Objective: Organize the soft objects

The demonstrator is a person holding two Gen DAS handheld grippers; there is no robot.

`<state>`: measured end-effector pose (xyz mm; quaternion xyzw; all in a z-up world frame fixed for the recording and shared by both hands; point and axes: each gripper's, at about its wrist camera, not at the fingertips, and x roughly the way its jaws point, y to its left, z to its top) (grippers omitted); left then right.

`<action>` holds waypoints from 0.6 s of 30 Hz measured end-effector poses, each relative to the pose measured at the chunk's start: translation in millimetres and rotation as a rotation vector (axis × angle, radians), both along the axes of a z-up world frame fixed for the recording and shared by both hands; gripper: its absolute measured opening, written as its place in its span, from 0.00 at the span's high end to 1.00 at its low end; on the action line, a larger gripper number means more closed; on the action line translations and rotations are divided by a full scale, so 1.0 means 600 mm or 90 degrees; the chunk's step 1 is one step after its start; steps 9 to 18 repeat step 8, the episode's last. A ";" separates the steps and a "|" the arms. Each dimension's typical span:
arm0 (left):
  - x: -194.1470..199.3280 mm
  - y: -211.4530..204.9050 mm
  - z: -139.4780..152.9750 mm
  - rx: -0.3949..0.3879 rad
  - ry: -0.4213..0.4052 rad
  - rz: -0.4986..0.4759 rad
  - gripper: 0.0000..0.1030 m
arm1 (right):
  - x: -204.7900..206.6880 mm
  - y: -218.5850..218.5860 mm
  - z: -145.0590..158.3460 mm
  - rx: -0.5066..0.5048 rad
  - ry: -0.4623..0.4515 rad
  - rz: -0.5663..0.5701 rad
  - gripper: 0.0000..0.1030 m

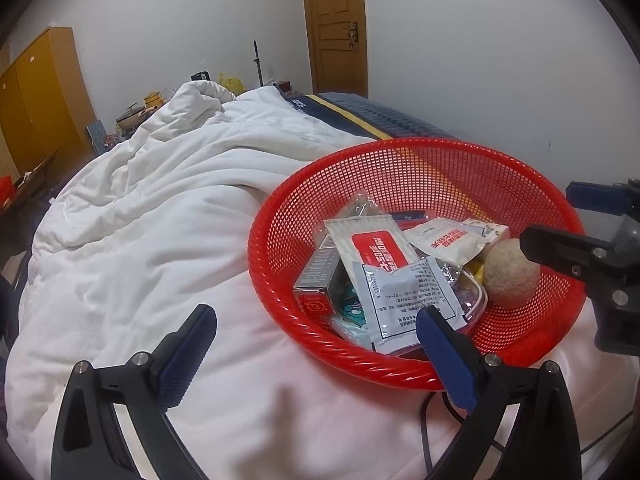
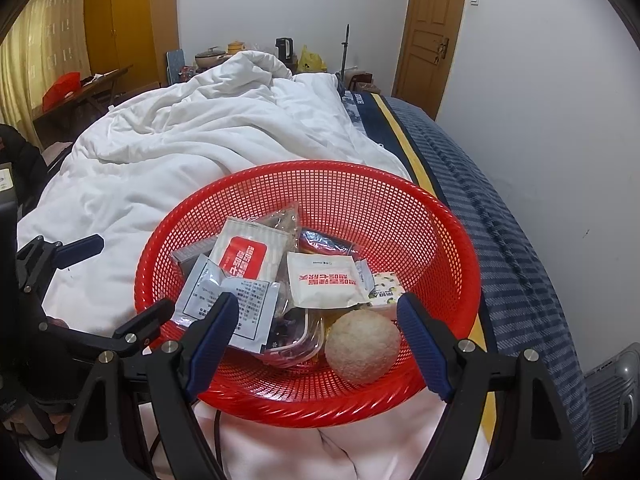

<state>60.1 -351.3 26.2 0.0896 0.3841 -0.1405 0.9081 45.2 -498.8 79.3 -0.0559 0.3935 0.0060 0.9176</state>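
A red mesh basket (image 1: 340,350) (image 2: 304,400) sits on the white duvet and holds several items. A beige fuzzy ball (image 1: 510,274) (image 2: 362,352) lies at its near right. Beside it are a white pack with a red label (image 1: 372,248) (image 2: 248,254), a silvery printed sachet (image 1: 408,300) (image 2: 232,300), a white sachet with red letters (image 1: 448,242) (image 2: 322,282) and a grey box (image 1: 316,280). My left gripper (image 1: 316,332) (image 2: 132,276) is open, straddling the basket's near-left rim. My right gripper (image 2: 316,308) (image 1: 546,216) is open above the ball and sachets, holding nothing.
A rumpled white duvet (image 1: 160,200) (image 2: 200,140) covers the bed to the left and behind. A blue striped mattress edge (image 2: 500,220) runs along the right by the wall. A black cable (image 1: 424,420) lies under the basket. A grey device (image 2: 612,400) sits at the far right.
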 end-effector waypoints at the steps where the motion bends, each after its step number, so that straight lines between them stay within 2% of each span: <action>1: 0.000 -0.001 0.000 0.000 0.000 -0.001 0.02 | 0.000 0.000 0.000 0.001 0.000 0.000 0.22; 18: -0.007 -0.003 0.002 -0.001 -0.010 -0.012 0.02 | 0.007 -0.002 -0.004 0.003 0.004 -0.004 0.22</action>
